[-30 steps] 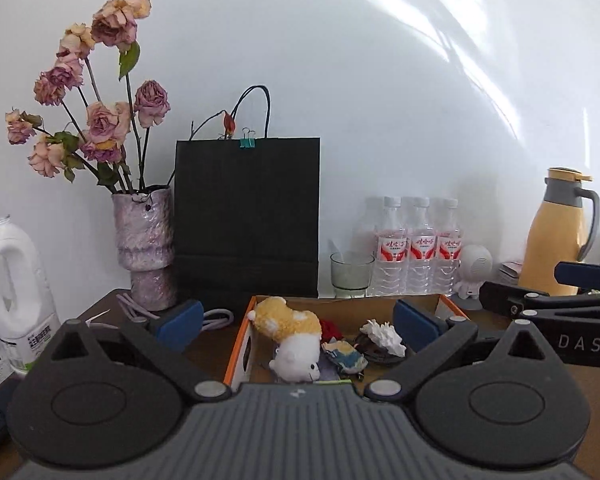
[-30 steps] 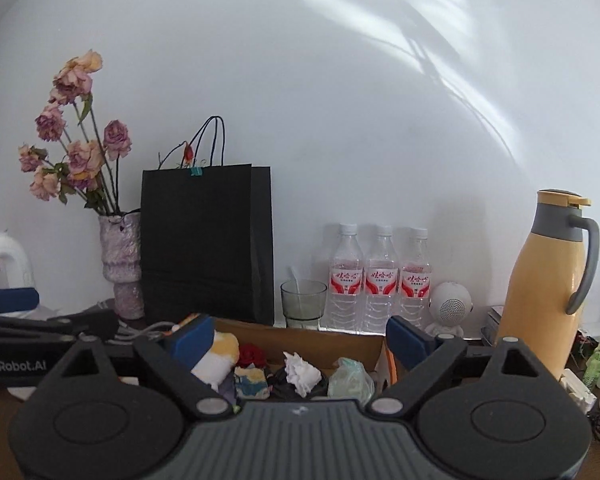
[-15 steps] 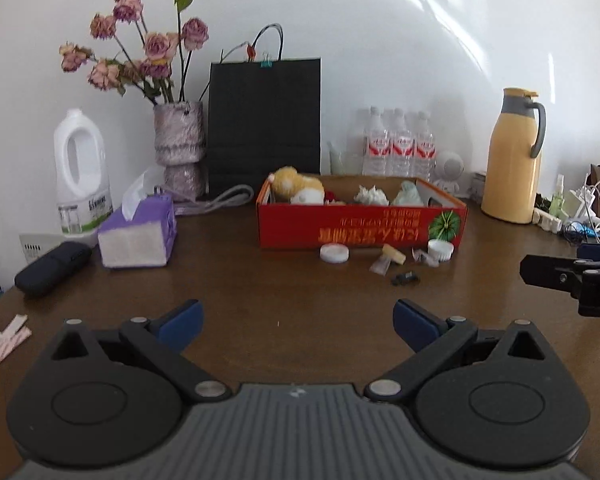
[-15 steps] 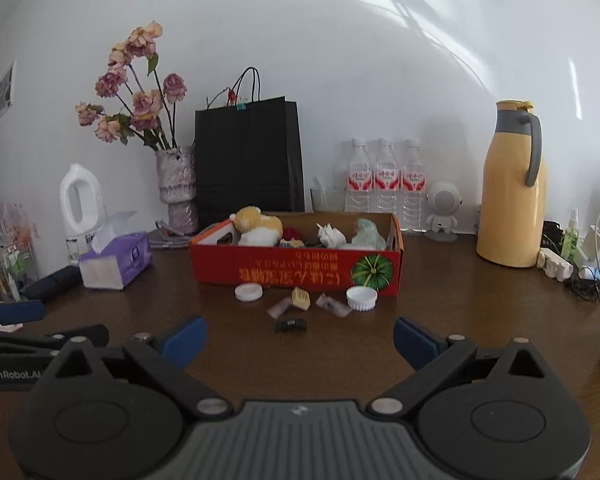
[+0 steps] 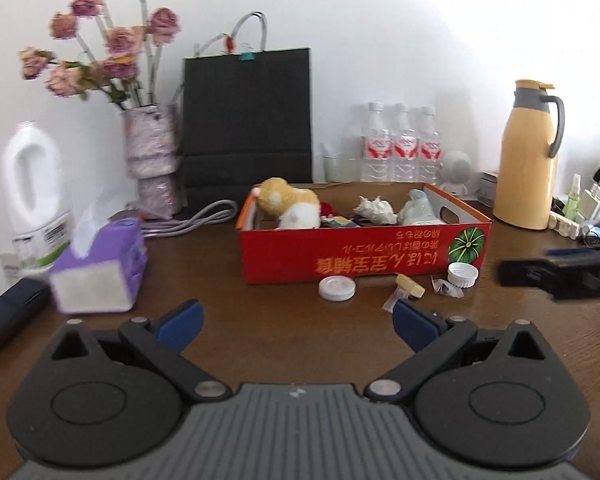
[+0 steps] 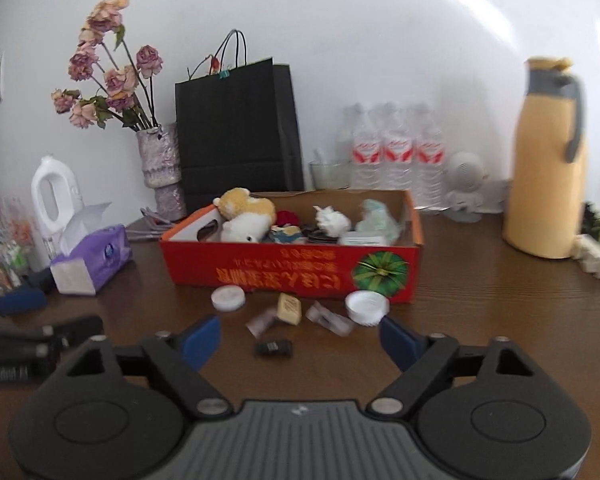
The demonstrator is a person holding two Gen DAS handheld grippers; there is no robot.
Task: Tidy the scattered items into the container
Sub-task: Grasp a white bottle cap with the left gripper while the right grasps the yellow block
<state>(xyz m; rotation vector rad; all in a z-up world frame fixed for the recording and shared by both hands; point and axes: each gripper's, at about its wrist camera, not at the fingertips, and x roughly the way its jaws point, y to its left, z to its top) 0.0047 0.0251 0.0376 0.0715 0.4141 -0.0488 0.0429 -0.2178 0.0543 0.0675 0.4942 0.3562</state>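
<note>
A red cardboard box [image 5: 364, 254] [image 6: 292, 266] stands on the brown table and holds a plush toy [image 6: 246, 216], crumpled paper and other bits. In front of it lie a flat white lid [image 6: 228, 298], a yellow eraser-like block [image 6: 289, 308], clear wrappers [image 6: 329, 317], a ribbed white cap [image 6: 366, 307] and a small black clip [image 6: 274, 348]. My left gripper [image 5: 296, 322] is open and empty, short of the box. My right gripper [image 6: 300, 338] is open and empty, with the black clip between its fingertips' span.
A purple tissue box [image 5: 100, 272], white jug [image 5: 32, 192], flower vase [image 5: 152, 164], black paper bag [image 5: 248, 128], water bottles [image 5: 396, 148] and yellow thermos [image 5: 530, 156] ring the back. Cables and small items lie at the right edge [image 5: 584, 216]. A dark case [image 5: 12, 312] lies left.
Both grippers pulled back from over the box and then came forward toward it again. The box and the scattered items now look larger. Both stay open and empty.
</note>
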